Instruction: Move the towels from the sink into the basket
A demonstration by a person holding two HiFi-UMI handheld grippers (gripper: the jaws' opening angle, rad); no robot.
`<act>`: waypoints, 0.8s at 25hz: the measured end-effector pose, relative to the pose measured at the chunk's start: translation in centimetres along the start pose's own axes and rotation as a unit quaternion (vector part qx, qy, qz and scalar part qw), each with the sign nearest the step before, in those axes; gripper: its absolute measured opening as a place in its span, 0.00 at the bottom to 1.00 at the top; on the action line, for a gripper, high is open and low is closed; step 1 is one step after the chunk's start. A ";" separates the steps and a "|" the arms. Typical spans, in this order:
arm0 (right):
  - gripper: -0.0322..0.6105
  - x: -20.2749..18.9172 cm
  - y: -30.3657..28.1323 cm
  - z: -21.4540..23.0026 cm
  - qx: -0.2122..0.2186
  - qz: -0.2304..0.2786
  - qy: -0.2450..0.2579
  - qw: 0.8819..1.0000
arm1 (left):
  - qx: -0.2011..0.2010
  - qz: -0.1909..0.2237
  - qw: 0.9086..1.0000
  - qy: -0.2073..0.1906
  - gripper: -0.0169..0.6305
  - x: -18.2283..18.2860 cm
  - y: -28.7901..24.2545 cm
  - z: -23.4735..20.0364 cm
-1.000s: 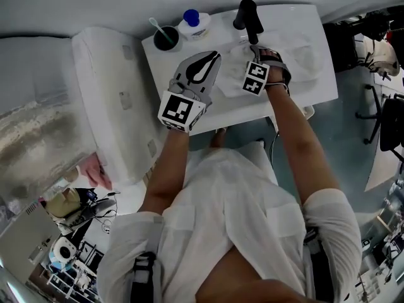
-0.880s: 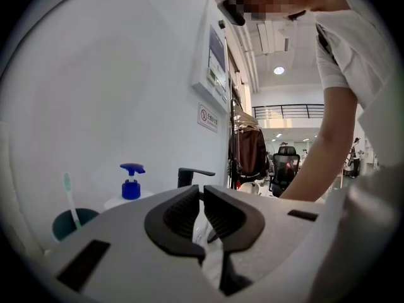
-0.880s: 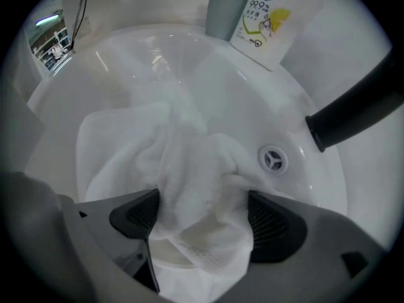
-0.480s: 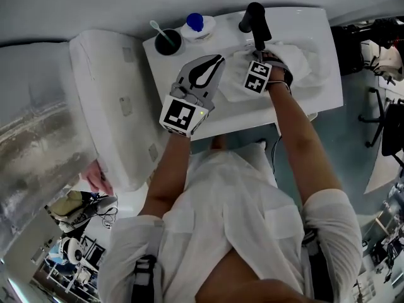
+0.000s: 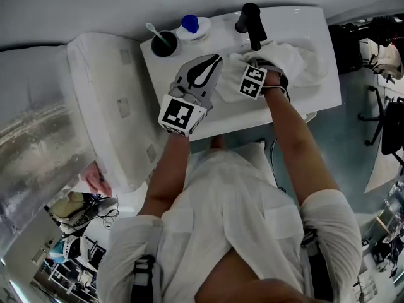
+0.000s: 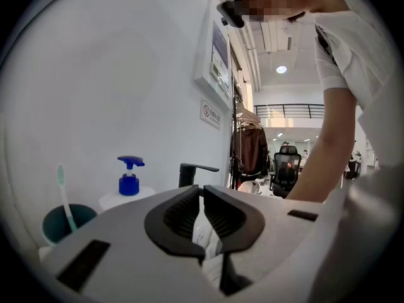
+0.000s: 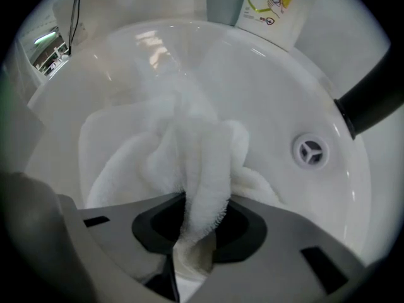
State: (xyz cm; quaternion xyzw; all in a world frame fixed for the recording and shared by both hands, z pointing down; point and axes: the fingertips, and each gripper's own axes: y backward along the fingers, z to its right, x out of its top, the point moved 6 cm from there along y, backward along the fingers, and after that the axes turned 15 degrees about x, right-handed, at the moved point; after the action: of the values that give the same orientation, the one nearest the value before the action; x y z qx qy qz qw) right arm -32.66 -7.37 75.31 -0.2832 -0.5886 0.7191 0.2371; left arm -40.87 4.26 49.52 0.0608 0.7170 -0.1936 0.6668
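Observation:
A white towel (image 7: 183,150) lies bunched in the white sink (image 7: 265,87). My right gripper (image 7: 199,223) points straight down into the basin; its jaws have just been closing and now pinch a raised fold of this towel. In the head view the towel (image 5: 287,59) is gathered around that right gripper (image 5: 255,74), just below the black faucet (image 5: 249,19). My left gripper (image 5: 213,59) hovers over the counter's left part, shut and holding nothing; the left gripper view shows its pads (image 6: 186,210) together. No basket is clearly in view.
A dark cup with a toothbrush (image 5: 164,43) and a blue-topped soap pump (image 5: 190,25) stand at the counter's back left. The drain (image 7: 310,151) is right of the towel. A large white boxy thing (image 5: 107,106) stands left of the counter. Office chairs (image 5: 385,112) are at right.
The right gripper's jaws have closed on the towel, which lay flat in the basin and is now drawn up into a bunch around the gripper. The left gripper has stayed put.

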 end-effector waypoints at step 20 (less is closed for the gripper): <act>0.20 -4.6 10.8 -3.9 -0.116 0.124 -0.057 0.984 | -0.025 0.027 0.999 -0.025 0.07 3.9 -0.5 5.0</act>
State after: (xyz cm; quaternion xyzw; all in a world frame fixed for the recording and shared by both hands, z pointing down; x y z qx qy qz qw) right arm -26.75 -9.79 64.74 -0.3383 -0.6408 0.6848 0.0775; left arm -36.75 1.34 45.61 0.0588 0.7029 -0.1587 0.6909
